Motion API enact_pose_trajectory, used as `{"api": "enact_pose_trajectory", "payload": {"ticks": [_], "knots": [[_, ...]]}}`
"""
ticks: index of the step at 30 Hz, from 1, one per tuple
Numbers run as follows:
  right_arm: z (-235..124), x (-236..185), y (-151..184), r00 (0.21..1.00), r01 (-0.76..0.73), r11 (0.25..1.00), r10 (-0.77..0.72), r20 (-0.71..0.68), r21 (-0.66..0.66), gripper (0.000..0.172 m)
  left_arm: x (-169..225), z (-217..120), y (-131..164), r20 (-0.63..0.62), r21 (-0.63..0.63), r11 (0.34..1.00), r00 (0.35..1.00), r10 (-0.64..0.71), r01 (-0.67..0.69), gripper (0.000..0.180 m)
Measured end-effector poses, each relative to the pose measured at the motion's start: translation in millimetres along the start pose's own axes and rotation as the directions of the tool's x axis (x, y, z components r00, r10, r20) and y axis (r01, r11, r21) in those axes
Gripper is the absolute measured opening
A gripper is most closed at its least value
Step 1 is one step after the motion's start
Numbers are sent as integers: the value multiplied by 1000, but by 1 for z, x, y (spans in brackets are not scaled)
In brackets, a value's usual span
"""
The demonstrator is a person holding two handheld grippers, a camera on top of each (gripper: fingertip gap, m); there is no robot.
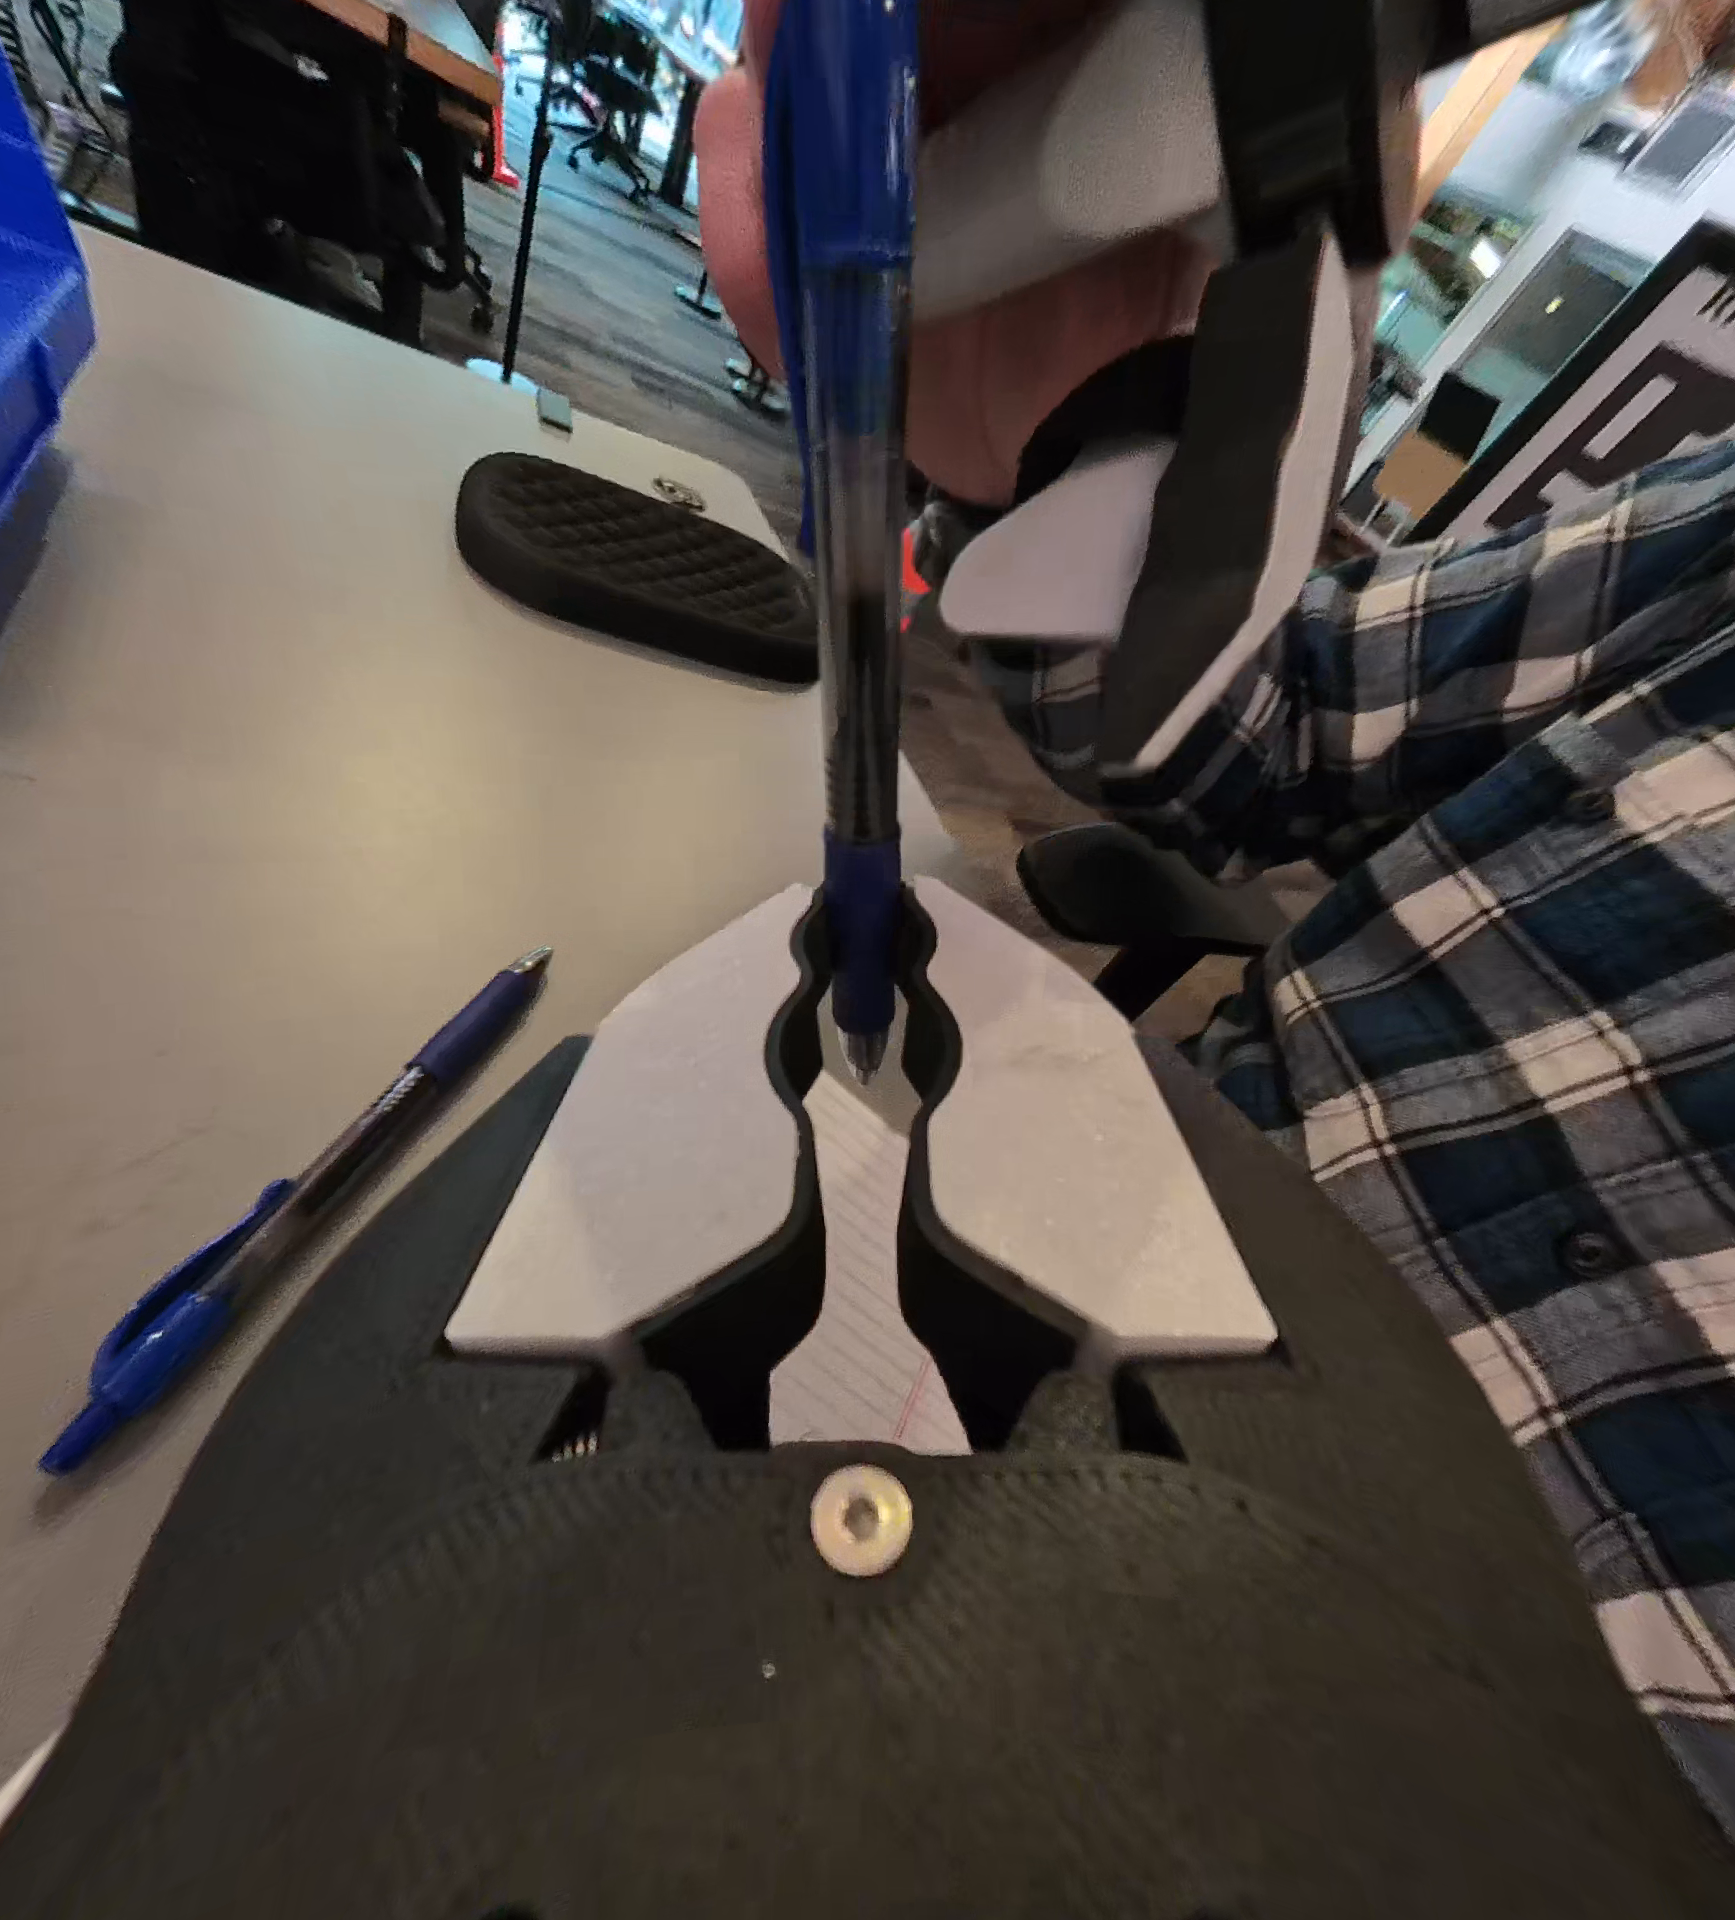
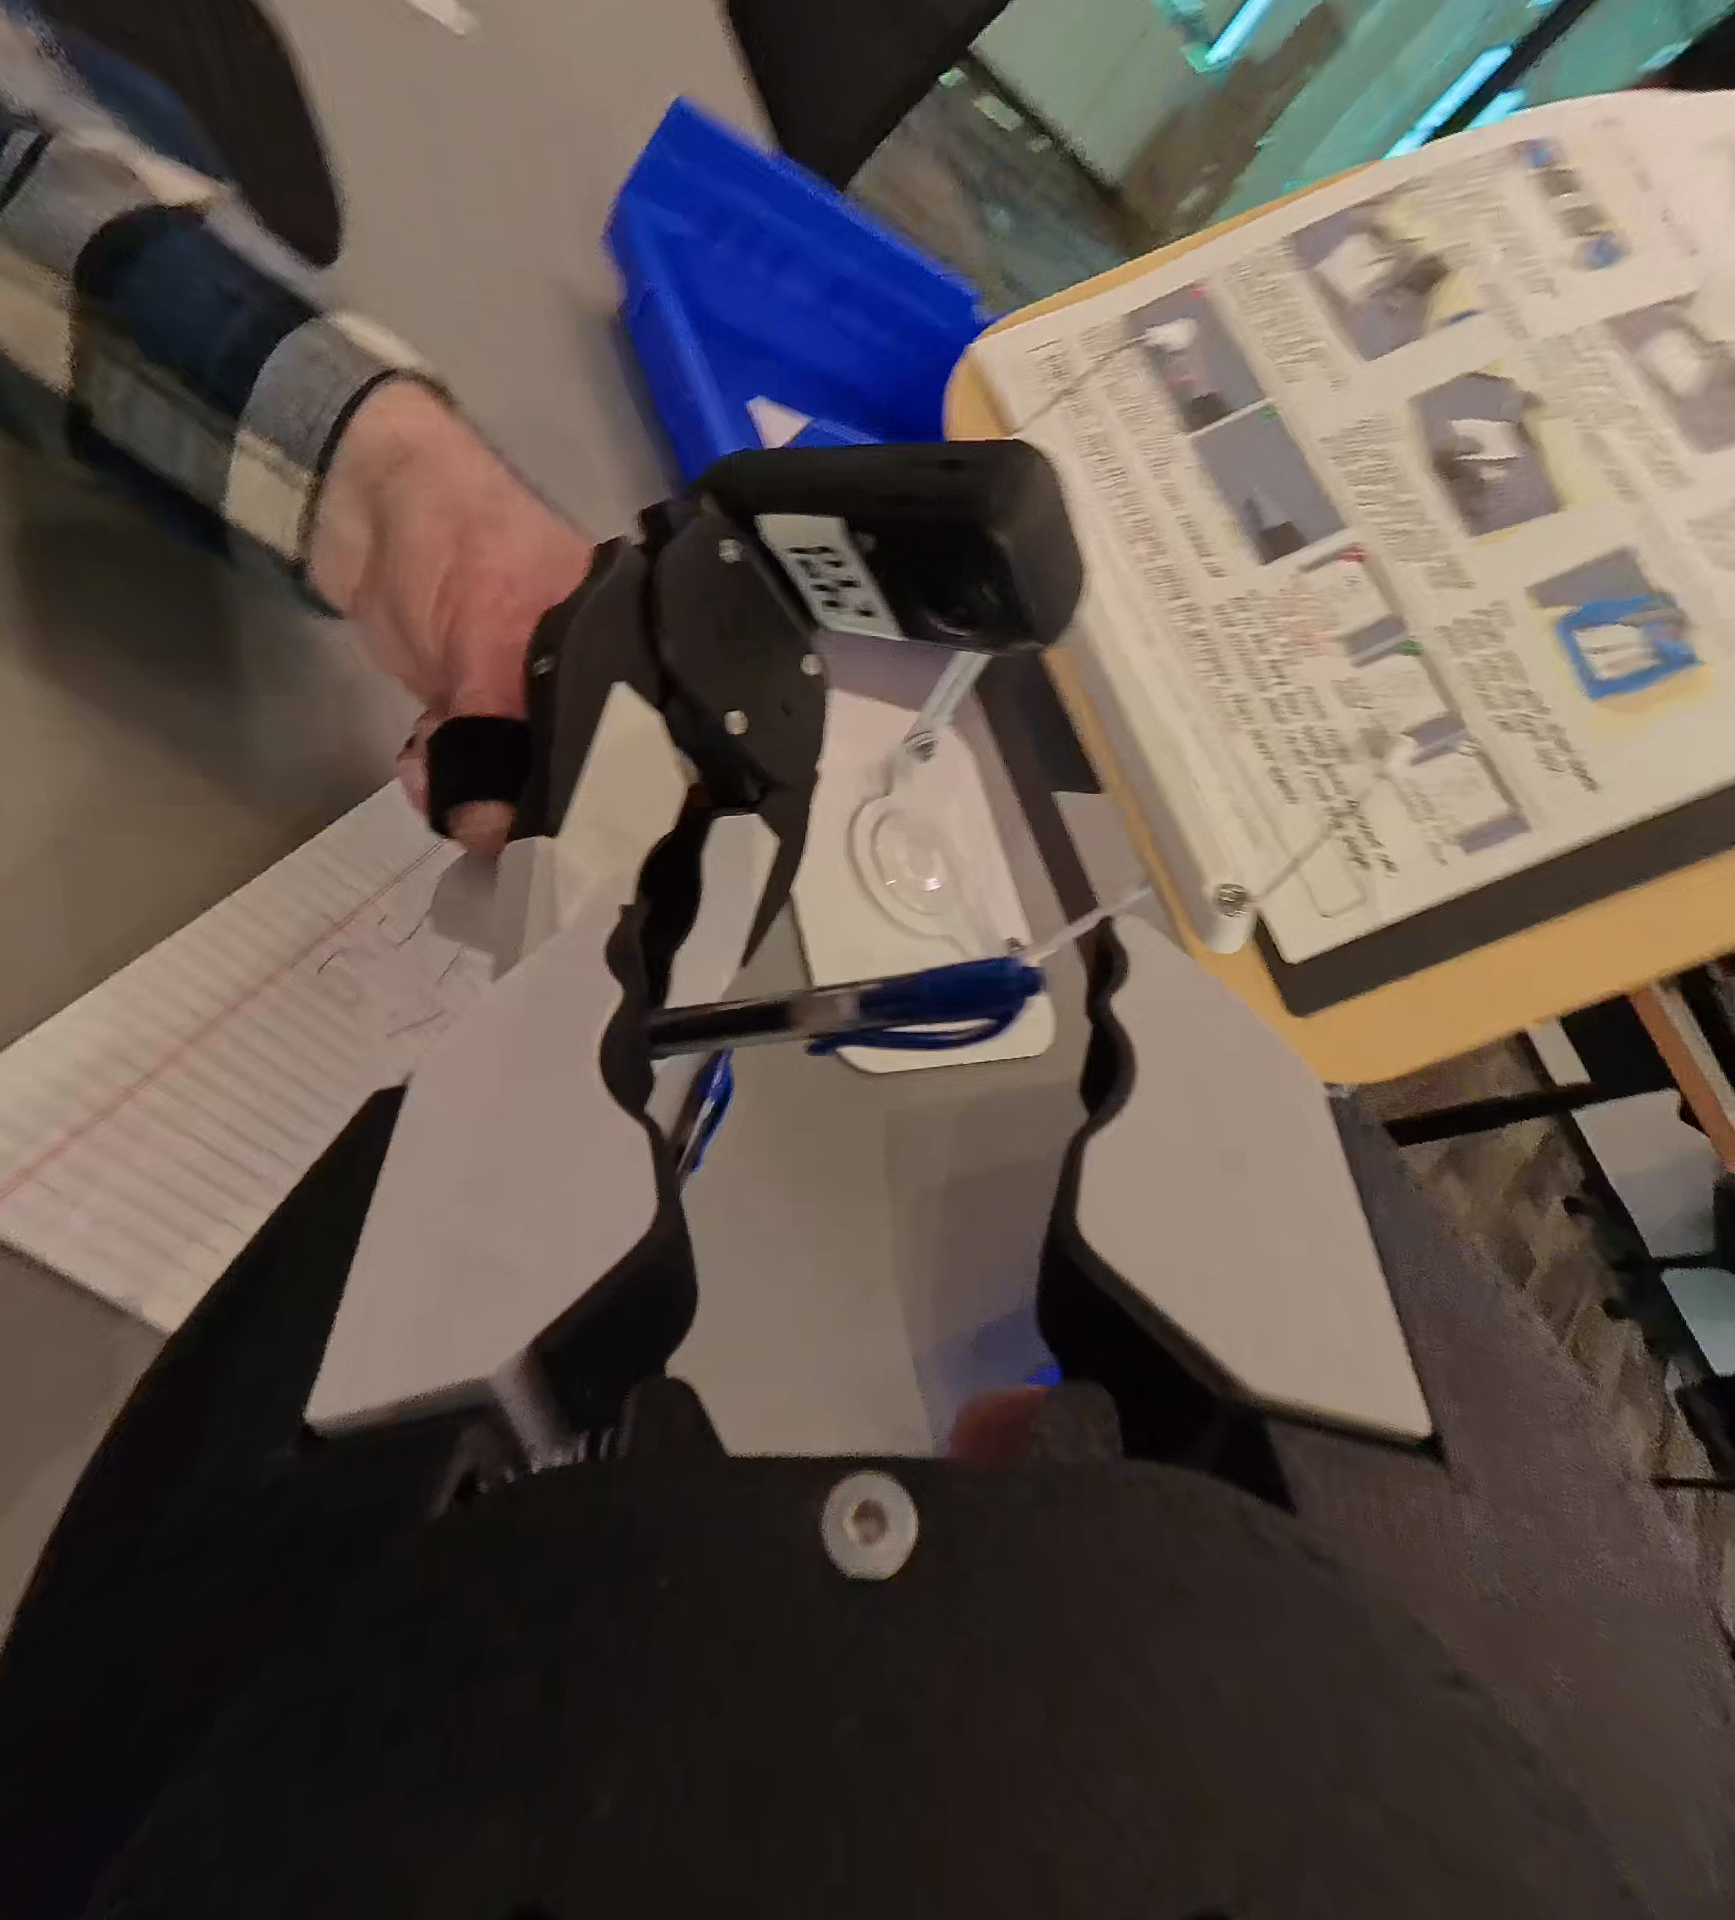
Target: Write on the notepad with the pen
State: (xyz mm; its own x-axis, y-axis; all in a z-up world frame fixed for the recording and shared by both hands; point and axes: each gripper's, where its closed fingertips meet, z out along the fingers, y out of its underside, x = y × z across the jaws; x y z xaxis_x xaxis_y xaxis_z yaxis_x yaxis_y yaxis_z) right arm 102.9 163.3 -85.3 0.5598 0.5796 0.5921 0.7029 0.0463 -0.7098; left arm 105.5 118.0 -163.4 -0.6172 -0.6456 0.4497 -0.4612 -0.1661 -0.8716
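Left wrist view: left tool (image 1: 863,940) clenched on the pen (image 1: 858,623), pads pressing the blue grip sleeve, nib just past them and above the lined notepad (image 1: 858,1299), which shows only through the slot between the fingers. A spare pen (image 1: 302,1195) lies on the worktop (image 1: 271,779) left of the tool; a black pad (image 1: 624,571) sits beyond it. The right tool looms past the pen's top end, clear of the barrel. Right wrist view: right tool (image 2: 858,997) released, jaws wide; the pen crosses between its fingertips with visible gaps, so nothing is held. The left tool (image 2: 634,935) here grips the pen's low end over the notepad (image 2: 167,1091), which carries faint marks. Only this view shows the notepad's extent, a blue bin (image 2: 769,301) and an instruction sheet (image 2: 1414,468) beyond the left tool. Next, I'd judge: draw the right tool clear, tilt the nib down, press lightly; hard pressure could slide the pen through the pads.
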Motion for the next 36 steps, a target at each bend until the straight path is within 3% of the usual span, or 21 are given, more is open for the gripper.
{"api": "enact_pose_trajectory", "payload": {"ticks": [8, 13, 15, 17, 18, 21, 23, 26, 28, 30, 34, 36], "knots": [[6, -9, 10, 989, 144, 984, -141, 35, -105, 83, 9, -1, 1, -56, -12, 1000, 998, -16, 15, 11], [8, -19, 27, 963, 266, 933, -249, 99, -241, 80, 2, 5, 14, 6, -80, 997, 1000, 12, -11, 11], [4, -4, 21, 988, 155, 965, -153, 23, -212, 83, 1, 4, 8, -12, -28, 1000, 1000, -13, 13, 11], [-8, 10, 5, 994, -112, 993, 112, 4, -40, 69, -3, -6, -6, 38, 29, 999, 999, 25, -26, 12], [-12, 12, 1, 967, -253, 967, 252, 34, 27, 51, -1, -11, -15, 57, 68, 996, 997, 49, -53, 12], [-3, 6, 0, 839, -538, 832, 515, 173, 134, 48, -7, -13, -20, 163, 46, 992, 980, 110, -119, 11], [11, -7, 0, 763, -633, 763, 587, 270, 129, 43, -3, -9, -23, 163, 58, 990, 979, 118, -129, 11], [22, -19, -3, 709, -686, 714, 611, 352, 141, 10, -3, -3, -17, 196, 5, 985, 966, 168, -172, 12], [22, -18, -6, 687, -706, 693, 621, 377, 143, 7, -2, -5, -18, 202, 8, 985, 965, 169, -174, 12], [21, -14, 6, 691, -698, 712, 642, 331, 75, 7, -5, -15, -7, 216, -72, 988, 965, 150, -138, 34], [31, -39, 52, 625, -669, 701, 710, 325, -247, 7, -34, -52, 52, 346, -428, 895, 893, 290, -125, 33], [42, -56, 81, 644, -603, 701, 710, 286, -382, 7, -34, -57, 75, 336, -476, 875, 901, 275, -90, 37]]}}
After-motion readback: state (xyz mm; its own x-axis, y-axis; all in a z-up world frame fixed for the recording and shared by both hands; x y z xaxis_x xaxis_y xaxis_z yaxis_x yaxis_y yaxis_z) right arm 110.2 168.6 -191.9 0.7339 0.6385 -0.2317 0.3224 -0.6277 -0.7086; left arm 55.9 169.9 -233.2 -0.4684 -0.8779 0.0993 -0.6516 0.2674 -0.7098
